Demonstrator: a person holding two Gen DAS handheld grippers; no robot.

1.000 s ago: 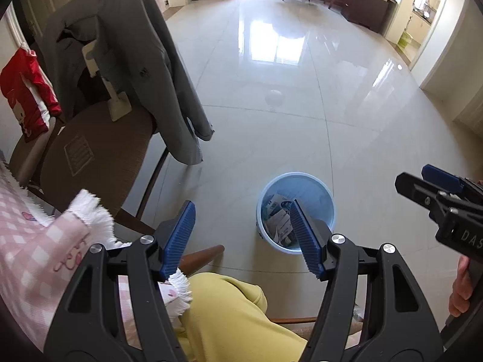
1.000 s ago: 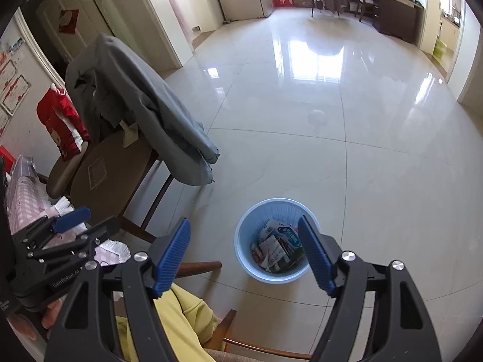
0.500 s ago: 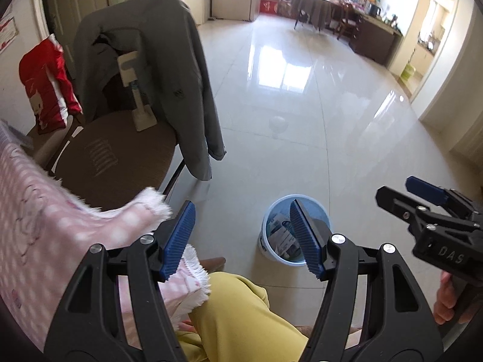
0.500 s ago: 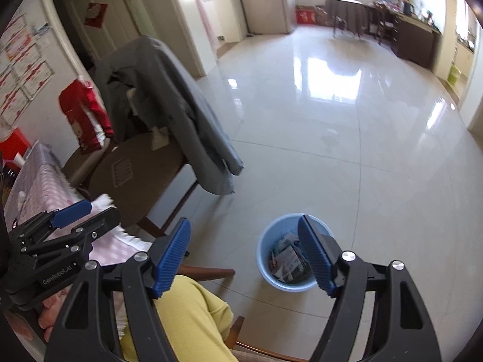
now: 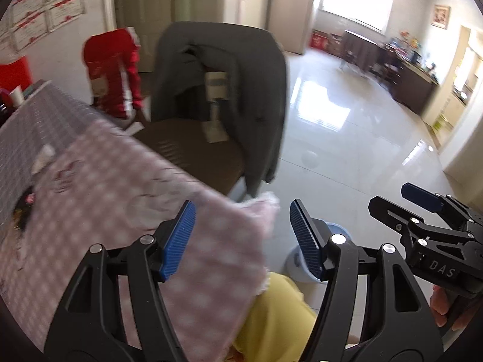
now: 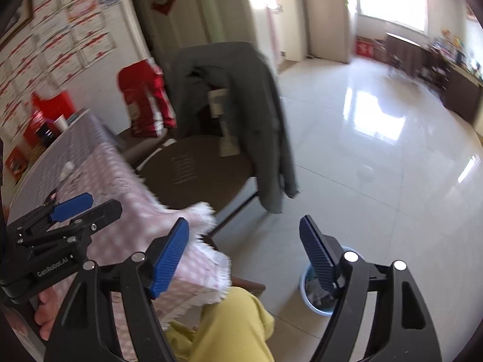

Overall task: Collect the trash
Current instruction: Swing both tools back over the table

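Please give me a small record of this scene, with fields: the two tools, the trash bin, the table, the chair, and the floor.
left tool: open, nothing between its blue pads
right tool: open, holds nothing; its jaws have just been opening
trash bin: light blue, on the floor, partly hidden behind the right tool; some trash inside
table: pink checked cloth with fringed edge; a small white scrap lies on it
chair: brown seat, grey jacket hung over its back
floor: pale glossy tiles

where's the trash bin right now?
The blue trash bin stands on the tiled floor low in both wrist views, partly hidden behind each gripper's right-hand finger, just right of the person's yellow-clad knee and the pink checked tablecloth.
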